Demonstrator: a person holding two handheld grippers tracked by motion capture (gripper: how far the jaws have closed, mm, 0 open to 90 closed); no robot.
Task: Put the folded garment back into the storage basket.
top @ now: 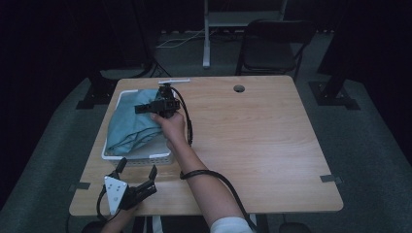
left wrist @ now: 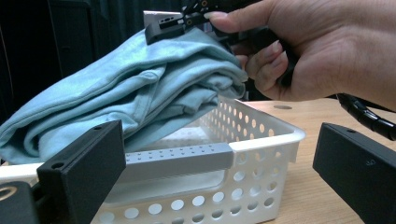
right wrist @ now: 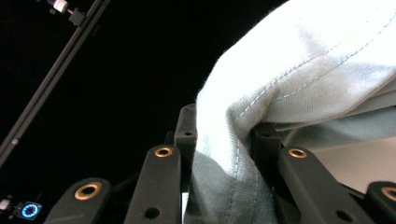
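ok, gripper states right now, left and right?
Left gripper: open, jaws spread at the near wall of the white basket, holding nothing.
Right gripper: shut on the light blue cloth, above the basket.

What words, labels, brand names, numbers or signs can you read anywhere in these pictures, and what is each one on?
None can be read.
The teal garment bears plain fabric and seams, with no print.
The white perforated basket shows holes and no label.
A small raised mark on the left gripper's jaw pad at the right edge of its own view is too small to read.
A small glowing blue ring in the right gripper view shows no legible characters.
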